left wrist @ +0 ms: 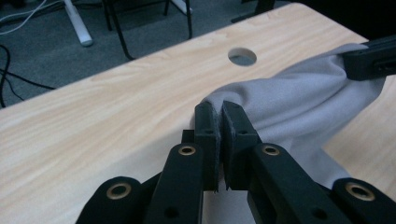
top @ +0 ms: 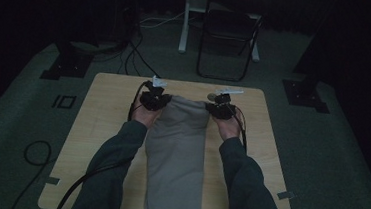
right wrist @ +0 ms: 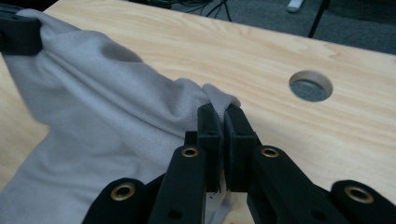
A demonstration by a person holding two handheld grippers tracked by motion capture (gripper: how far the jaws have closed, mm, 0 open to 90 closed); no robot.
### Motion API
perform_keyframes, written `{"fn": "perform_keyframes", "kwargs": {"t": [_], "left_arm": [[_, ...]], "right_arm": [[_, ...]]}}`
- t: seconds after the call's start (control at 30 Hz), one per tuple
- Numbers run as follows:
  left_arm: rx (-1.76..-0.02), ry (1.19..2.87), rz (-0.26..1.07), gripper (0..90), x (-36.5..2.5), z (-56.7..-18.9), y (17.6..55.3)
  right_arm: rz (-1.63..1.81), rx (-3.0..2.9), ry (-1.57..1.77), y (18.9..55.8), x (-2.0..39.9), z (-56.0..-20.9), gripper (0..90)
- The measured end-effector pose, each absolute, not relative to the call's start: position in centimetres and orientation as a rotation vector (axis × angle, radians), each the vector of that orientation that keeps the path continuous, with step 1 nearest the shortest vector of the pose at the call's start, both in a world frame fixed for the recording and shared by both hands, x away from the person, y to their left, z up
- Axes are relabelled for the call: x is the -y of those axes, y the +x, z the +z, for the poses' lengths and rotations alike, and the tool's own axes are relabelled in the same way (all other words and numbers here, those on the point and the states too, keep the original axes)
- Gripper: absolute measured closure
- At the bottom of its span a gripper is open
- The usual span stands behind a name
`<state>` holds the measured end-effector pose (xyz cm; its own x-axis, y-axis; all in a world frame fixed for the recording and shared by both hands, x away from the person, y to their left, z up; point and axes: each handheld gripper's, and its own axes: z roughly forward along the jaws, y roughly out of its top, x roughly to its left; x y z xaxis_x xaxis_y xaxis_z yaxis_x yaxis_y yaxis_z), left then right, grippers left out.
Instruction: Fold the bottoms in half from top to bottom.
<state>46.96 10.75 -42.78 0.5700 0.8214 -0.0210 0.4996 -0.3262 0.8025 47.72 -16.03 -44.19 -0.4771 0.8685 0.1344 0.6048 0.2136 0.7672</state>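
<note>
The left gripper [left wrist: 219, 116] and right gripper [right wrist: 223, 119] are each clamped on a far corner of the folded grey cloth [top: 177, 149], which stretches between them and trails back along the light wooden surface [top: 101, 128].

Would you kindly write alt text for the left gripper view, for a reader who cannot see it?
The left gripper is shut on a corner of a grey cloth, lifted above a light wooden table. At the upper right the right gripper holds the cloth's other corner, and a round hole shows in the tabletop beyond.
</note>
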Motion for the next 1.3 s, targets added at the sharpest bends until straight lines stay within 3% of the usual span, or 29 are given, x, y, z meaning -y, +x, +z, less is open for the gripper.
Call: {"fn": "perform_keyframes", "kwargs": {"t": [0.4, 0.77, 0.97, 1.3], "left_arm": [[-1.053, 2.031, 0.435, 85.9, -12.3, -46.5, 40.7], [-1.142, 2.137, 0.342, 86.2, -12.9, -52.8, 35.5], [-1.102, 2.155, 0.397, 86.4, -12.7, -53.2, 35.9], [-1.124, 2.157, 0.467, 86.8, -12.3, -53.2, 41.0]], "right_arm": [[1.152, -2.274, 1.310, 42.3, 15.7, -46.8, 86.9], [1.008, -2.437, 1.274, 37.1, 13.9, -52.4, 86.4], [1.016, -2.427, 1.298, 37.6, 13.9, -53.1, 85.9], [1.013, -2.359, 1.328, 42.4, 13.6, -53.3, 85.6]]}}
